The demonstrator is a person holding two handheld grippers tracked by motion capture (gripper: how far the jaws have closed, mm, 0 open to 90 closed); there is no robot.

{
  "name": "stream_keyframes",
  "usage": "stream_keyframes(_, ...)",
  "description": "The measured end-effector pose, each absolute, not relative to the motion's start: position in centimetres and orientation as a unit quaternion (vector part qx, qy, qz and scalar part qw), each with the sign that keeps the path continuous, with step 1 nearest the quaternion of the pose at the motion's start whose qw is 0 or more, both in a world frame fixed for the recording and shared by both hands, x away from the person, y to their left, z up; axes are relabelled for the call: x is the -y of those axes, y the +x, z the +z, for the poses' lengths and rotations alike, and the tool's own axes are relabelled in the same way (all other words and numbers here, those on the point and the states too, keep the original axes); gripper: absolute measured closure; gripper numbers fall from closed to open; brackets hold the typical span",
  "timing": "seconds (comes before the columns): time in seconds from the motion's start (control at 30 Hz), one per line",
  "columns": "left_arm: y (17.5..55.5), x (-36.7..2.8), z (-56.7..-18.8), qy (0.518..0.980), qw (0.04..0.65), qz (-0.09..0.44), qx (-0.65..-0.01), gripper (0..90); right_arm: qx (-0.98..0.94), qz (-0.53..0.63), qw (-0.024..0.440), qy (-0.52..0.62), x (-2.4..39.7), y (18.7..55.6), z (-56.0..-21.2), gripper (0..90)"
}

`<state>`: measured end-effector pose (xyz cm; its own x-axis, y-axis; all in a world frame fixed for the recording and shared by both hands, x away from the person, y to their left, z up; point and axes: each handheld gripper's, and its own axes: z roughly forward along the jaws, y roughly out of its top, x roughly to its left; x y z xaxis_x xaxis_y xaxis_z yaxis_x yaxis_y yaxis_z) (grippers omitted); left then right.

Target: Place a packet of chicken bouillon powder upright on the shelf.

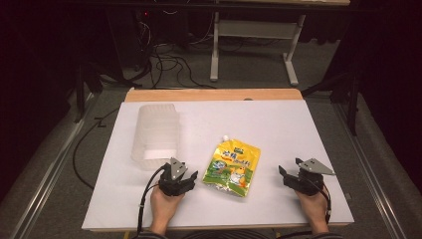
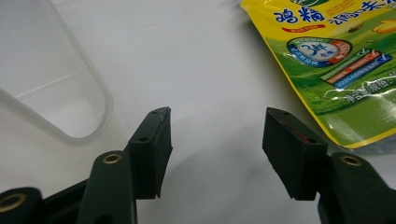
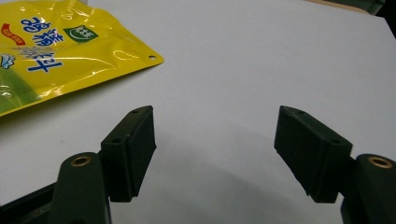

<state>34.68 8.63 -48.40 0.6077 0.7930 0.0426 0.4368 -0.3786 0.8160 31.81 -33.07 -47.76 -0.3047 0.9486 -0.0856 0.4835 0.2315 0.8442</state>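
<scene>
A white sheet [image 1: 278, 124] is seen to cover the table, with a strip of bare wood [image 1: 214, 94] left showing along the far edge. Grey carpet is seen around it, with dark cables [image 1: 169, 64] trailing across the floor and the white legs of another table [image 1: 215, 50] behind; the rest of the room is lost in darkness. Two tongs, one pouch and one tub are counted. The left tongs [image 1: 193, 175] are held low over the sheet with the jaws set wide apart and nothing between them. The right tongs [image 1: 282, 171] are held likewise, jaws wide and bare sheet between them. One yellow and green pouch [image 1: 232, 167] is laid flat between the two tongs, just beside the left pair and a little farther from the right; its spout [image 1: 225, 137] is pointed away from both. One clear plastic tub [image 1: 155, 134] is placed just beyond the left tongs, on the side away from the pouch, its rounded rim seen near the left jaw in the left gripper view. Neither tongs are touched by pouch or tub.
</scene>
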Motion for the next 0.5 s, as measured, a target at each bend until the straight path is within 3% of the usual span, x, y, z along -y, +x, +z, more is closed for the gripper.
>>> stream_keyframes(0.5,34.71,-8.62,-48.41,0.802,0.403,0.218,-0.383,42.9,-0.719,0.370,0.317,0.496,33.10,31.76,-47.76,29.5)
